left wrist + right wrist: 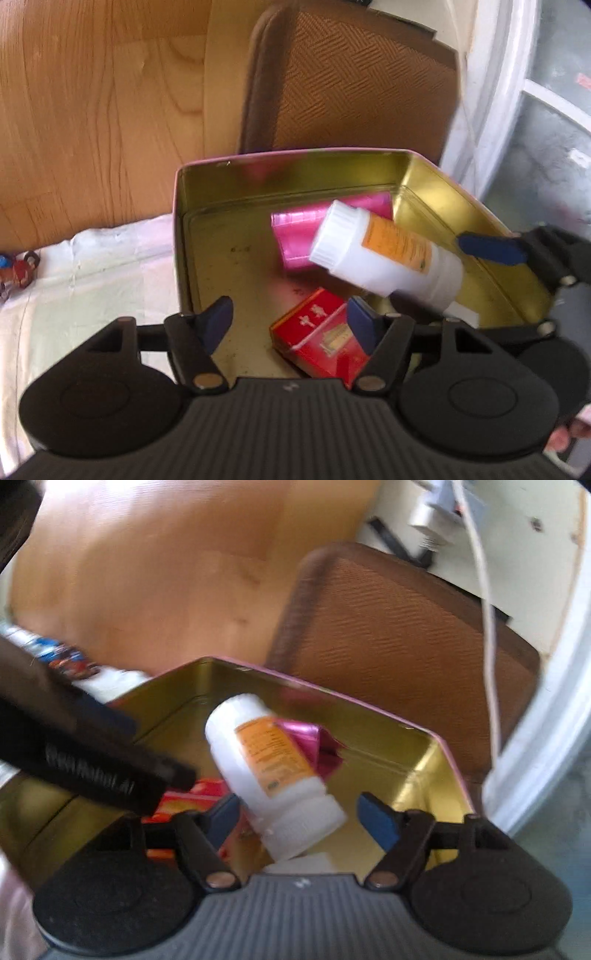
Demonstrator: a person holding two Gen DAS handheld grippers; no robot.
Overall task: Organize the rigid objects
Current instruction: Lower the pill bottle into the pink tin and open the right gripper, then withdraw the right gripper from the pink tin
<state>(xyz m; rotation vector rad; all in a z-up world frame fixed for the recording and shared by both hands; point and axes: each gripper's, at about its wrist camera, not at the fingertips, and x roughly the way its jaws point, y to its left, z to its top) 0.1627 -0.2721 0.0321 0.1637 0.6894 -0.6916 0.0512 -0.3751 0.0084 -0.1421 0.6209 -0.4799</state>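
— So, your claws?
— Both parted, gripping nothing. My left claw hangs over the red box; my right claw straddles the white bottle.
— Where's everything?
— Inside the gold tin, beside a pink packet.

Looked down into an open gold-lined tin with a pink rim. Inside the tin, lay a white bottle with an orange label, tilted, over a pink foil packet; left of the bottle, a red box. Framed the bottle's base between the right gripper, pads apart and not pressing. Crossed the tin's left side, the left gripper. Beyond the tin, a brown woven chair seat.
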